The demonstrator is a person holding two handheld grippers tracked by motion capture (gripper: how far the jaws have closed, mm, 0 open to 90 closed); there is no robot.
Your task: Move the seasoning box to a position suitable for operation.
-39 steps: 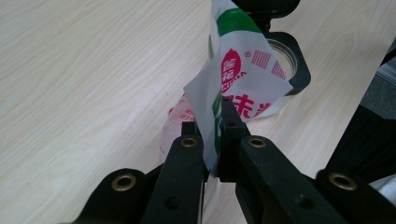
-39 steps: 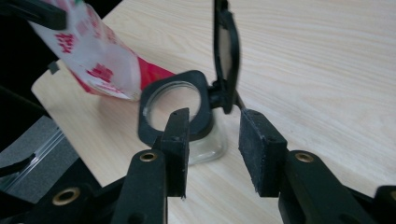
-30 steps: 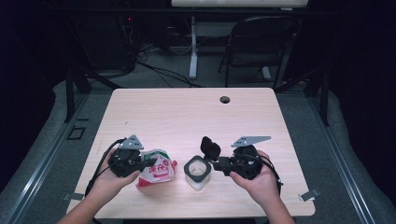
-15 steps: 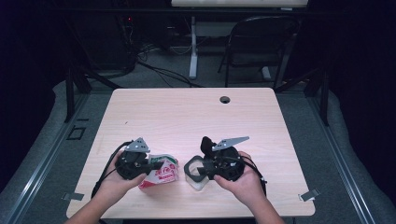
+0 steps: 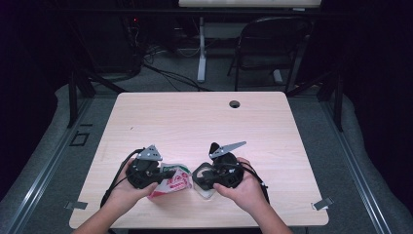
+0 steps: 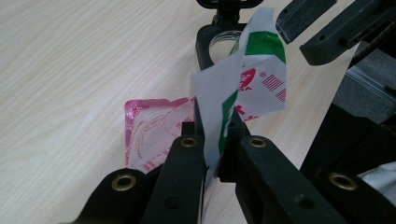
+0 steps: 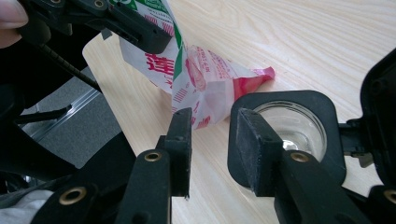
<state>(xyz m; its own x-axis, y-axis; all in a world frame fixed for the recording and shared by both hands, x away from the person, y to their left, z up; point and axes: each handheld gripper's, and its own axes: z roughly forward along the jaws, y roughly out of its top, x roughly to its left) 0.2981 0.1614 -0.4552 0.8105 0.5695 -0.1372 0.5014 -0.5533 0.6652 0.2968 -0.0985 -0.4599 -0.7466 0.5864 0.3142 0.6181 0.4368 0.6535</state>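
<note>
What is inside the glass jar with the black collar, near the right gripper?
The glass jar looks empty: through its open mouth only clear glass and reflections show. The right gripper has one jaw in front of the near rim, so that side of the interior is covered. The red and white packet lies beside it, outside.

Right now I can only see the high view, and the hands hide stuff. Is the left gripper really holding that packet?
Observer: Yes. In the left gripper view, the left gripper has its fingers pinched shut on the packet, on its white edge.
Operator: What's the little black thing next to it?
Observer: A glass jar with a black rim, its lid flipped open. It looks empty.
Operator: Is the right gripper grabbing it?
Observer: No. The right gripper has its fingers apart with bare table between them, just beside the jar.
</note>
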